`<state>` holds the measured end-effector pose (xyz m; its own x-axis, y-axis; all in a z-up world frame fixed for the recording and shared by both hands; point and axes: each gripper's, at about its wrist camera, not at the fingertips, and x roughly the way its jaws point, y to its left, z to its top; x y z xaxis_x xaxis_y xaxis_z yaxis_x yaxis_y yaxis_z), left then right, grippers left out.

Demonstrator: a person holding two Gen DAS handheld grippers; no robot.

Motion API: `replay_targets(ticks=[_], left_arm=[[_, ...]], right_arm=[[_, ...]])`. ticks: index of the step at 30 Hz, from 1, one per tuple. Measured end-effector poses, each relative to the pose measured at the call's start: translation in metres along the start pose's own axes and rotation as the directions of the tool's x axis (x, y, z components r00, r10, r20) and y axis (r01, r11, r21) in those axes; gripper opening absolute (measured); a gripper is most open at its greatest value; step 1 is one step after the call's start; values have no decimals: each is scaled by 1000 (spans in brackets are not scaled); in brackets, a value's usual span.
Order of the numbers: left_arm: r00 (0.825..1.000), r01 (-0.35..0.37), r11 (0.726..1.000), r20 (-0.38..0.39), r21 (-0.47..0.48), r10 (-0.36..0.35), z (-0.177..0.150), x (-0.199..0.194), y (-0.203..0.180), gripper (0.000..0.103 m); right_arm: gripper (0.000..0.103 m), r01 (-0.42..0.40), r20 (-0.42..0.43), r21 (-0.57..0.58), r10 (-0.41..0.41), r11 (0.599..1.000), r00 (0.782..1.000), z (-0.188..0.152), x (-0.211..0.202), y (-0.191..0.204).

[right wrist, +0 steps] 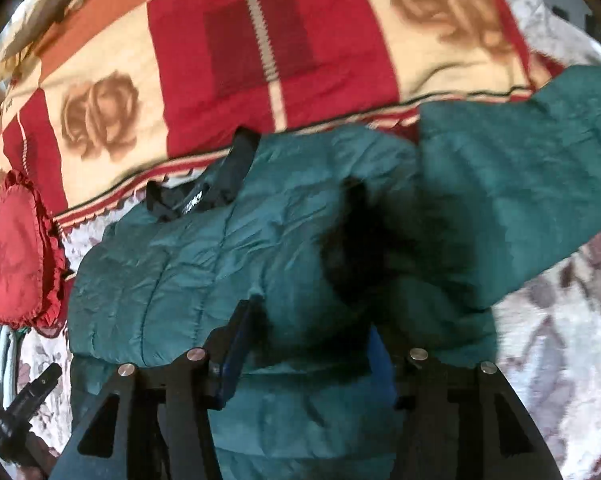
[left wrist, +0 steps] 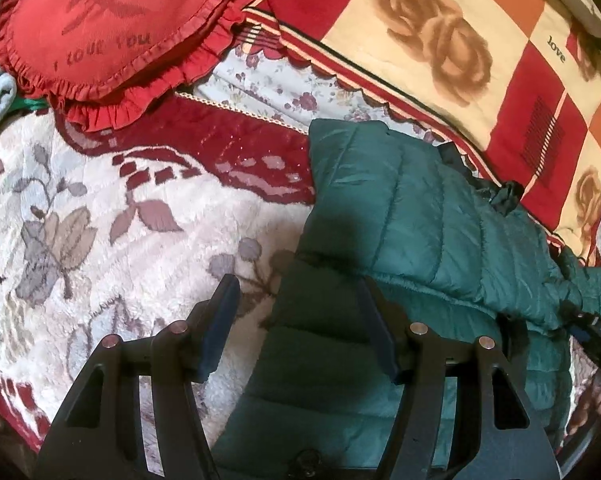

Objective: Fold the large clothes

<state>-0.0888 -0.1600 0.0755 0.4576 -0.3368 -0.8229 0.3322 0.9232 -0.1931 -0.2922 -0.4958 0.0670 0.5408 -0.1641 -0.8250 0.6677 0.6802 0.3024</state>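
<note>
A teal quilted puffer jacket [left wrist: 404,216] lies on a bed, partly folded, its dark collar [left wrist: 472,176] toward the patchwork blanket. My left gripper [left wrist: 298,284] is open above the jacket's left edge, its jaws wide apart, holding nothing. In the right wrist view the jacket [right wrist: 228,252] fills the middle, with its collar [right wrist: 204,196] at the far side and a sleeve [right wrist: 520,184] lifted at the right. My right gripper [right wrist: 308,320] has its jaws apart with jacket fabric bunched between them; the right finger is mostly hidden by the fabric.
A fluffy white and red floral blanket [left wrist: 112,240] covers the bed. A red frilled heart cushion [left wrist: 112,28] lies at the far left. A red and cream rose patchwork blanket [left wrist: 440,52] lies behind the jacket. The other gripper [right wrist: 24,404] shows at the lower left.
</note>
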Motion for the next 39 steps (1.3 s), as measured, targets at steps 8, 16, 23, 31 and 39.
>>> replay_targets(ticks=[8,16,23,31,39], left_arm=[[999,-9,999,44,49,6,8,-4,-23,61],[996,-58,991,74,119,49,19,18,-51,61],[996,-88,987,43,136,83,18,52,-58,61],[989,-138,978,69,159,128,14,65,-63,73],[991,-127,979,60,159,119,14,57,-63,73]], right_arm=[[52,-42,71,-125,51,991,996,2,-29,35],[52,-82,0,-240,85,967,996,0,8,89],[52,-17,-22,-300,11,954,1000,1,51,103],[52,75,-27,-317,-88,946,996,6,84,97],[52,10,6,-288,-9,958,1000,0,23,81]])
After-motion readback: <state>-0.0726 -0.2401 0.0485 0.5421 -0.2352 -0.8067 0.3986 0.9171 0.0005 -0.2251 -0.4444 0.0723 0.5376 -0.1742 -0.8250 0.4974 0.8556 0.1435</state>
